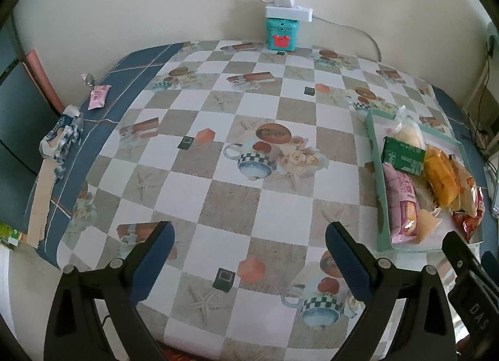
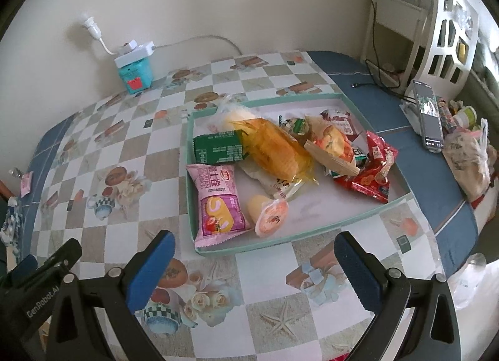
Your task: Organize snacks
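A shallow teal-rimmed tray (image 2: 312,234) sits on the checked tablecloth and holds several snacks: a pink cake-roll pack (image 2: 218,202), a green pack (image 2: 218,146), a yellow-wrapped bread (image 2: 276,150), a jelly cup (image 2: 270,214) and red packs (image 2: 371,170). The tray also shows at the right in the left wrist view (image 1: 380,192). A small pink snack pack (image 1: 99,96) lies alone at the far left table edge. My left gripper (image 1: 249,261) is open and empty above the bare cloth. My right gripper (image 2: 254,270) is open and empty just in front of the tray.
A teal box with a white power strip (image 1: 282,30) stands against the back wall. Torn tablecloth and crumpled paper (image 1: 60,139) mark the left edge. A phone on a stand (image 2: 428,117) and a plastic bag (image 2: 467,161) sit right of the tray.
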Motion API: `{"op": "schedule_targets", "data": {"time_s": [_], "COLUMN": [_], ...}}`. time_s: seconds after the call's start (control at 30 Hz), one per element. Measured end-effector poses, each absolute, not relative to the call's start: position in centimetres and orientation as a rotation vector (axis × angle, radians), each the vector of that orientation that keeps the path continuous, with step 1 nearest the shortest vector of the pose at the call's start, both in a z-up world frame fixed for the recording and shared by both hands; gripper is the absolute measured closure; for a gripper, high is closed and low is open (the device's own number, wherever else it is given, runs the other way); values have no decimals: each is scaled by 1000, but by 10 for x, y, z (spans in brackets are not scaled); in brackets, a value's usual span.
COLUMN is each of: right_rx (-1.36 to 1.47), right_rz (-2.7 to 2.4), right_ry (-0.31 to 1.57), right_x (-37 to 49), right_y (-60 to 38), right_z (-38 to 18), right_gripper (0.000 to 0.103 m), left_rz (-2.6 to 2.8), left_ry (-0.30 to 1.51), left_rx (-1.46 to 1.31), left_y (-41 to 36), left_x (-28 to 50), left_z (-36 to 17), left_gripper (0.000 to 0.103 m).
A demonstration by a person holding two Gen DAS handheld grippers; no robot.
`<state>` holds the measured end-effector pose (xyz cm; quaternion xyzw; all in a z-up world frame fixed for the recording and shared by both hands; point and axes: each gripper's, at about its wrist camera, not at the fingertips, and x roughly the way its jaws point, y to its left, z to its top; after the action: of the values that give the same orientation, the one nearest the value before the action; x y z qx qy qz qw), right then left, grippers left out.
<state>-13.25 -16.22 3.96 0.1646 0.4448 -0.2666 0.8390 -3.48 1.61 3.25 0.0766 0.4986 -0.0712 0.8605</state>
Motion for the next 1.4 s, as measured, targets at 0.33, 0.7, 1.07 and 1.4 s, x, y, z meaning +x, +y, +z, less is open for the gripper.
{"op": "schedule_targets", "data": {"time_s": [0.33, 0.7, 1.07, 1.4], "right_rx": [320, 289, 303, 296], "right_rz": [-565, -571, -556, -563], "right_ry": [946, 996, 1009, 994], "right_x": [-130, -120, -112, -111], "right_y": [-156, -152, -154, -156], "right_z": [41, 34, 25, 26], "right_gripper": [0, 0, 0, 0], "left_rz": [-141, -122, -120, -127], "left_ry": [1039, 1086, 1115, 1114], "left_rx": [159, 165, 193, 199], "left_y": [23, 25, 28, 26], "left_x": [-36, -26, -17, -16], "left_z": [36, 25, 20, 20], "left_gripper": [5, 5, 5, 5]}}
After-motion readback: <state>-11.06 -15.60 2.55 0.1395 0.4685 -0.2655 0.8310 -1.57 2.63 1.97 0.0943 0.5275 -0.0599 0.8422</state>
